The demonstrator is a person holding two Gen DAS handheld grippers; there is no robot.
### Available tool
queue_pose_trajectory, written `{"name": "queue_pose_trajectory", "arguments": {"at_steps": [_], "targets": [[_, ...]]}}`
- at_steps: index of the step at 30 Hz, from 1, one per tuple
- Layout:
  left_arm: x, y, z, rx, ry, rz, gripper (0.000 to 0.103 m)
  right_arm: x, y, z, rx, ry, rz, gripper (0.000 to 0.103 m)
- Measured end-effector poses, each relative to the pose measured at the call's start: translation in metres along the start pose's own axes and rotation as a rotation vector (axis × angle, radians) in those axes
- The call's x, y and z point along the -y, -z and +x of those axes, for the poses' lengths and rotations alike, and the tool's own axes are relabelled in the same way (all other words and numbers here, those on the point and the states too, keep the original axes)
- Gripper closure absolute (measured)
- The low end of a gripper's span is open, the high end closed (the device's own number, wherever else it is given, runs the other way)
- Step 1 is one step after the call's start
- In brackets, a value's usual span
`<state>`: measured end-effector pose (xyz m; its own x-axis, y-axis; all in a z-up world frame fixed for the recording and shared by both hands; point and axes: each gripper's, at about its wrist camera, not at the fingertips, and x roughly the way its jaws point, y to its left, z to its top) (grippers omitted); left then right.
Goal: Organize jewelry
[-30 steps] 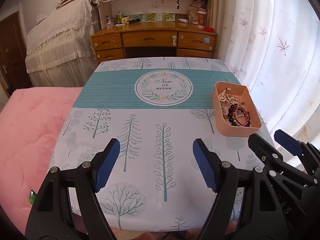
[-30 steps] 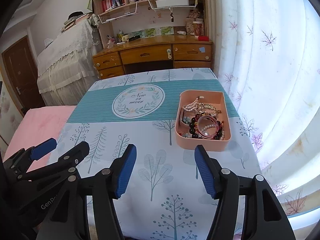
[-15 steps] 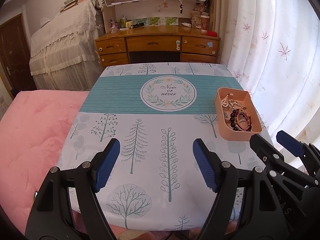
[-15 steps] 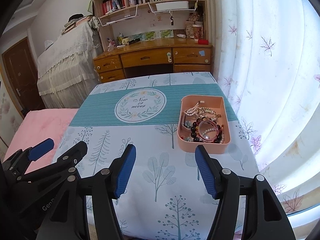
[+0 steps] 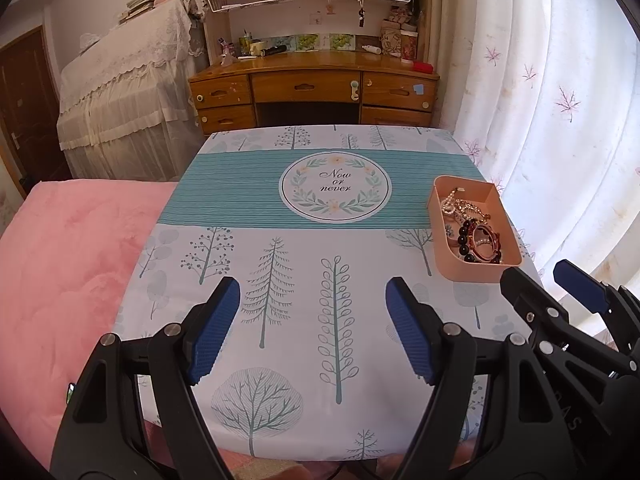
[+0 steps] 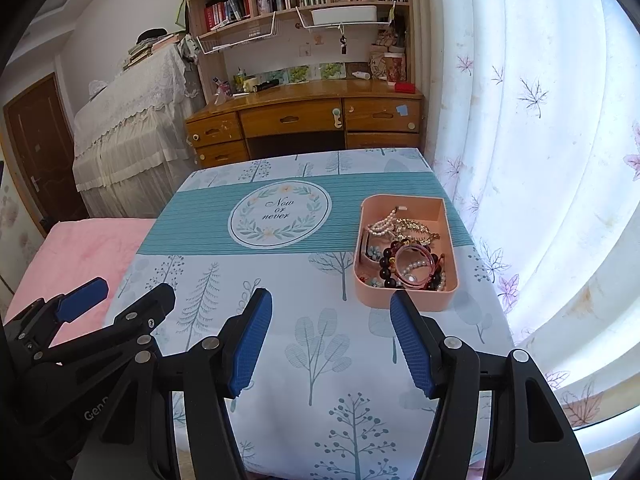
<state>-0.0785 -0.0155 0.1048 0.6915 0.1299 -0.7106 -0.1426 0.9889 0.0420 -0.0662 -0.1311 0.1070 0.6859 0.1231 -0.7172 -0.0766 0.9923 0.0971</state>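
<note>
Counter (image 5: 320,420) carries a tree-print cloth with a teal band and a round "Now or never" emblem (image 5: 334,188). Pink bedding (image 5: 68,272) lies along its left side; a curtain (image 6: 540,160) hangs to the right. Left gripper (image 5: 312,332) and right gripper (image 6: 331,344) hang over the near edge, jaws spread, nothing between them. A pink tray (image 6: 404,302) sits at the counter's right side, near the curtain. Jewelry (image 6: 404,252) lies heaped inside it: pearl strands, dark beads, a pink bangle.
</note>
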Motion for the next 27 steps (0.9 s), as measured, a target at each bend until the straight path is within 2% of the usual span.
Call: {"name": "queue_pose_trajectory", "arguments": {"at_steps": [27], "targets": [[-0.0013,0.0051,0.0025,-0.012,0.003,0.001,0.03,-0.0012,0.0017,-0.0034,0.005,0.006,-0.005,0.04]]}}
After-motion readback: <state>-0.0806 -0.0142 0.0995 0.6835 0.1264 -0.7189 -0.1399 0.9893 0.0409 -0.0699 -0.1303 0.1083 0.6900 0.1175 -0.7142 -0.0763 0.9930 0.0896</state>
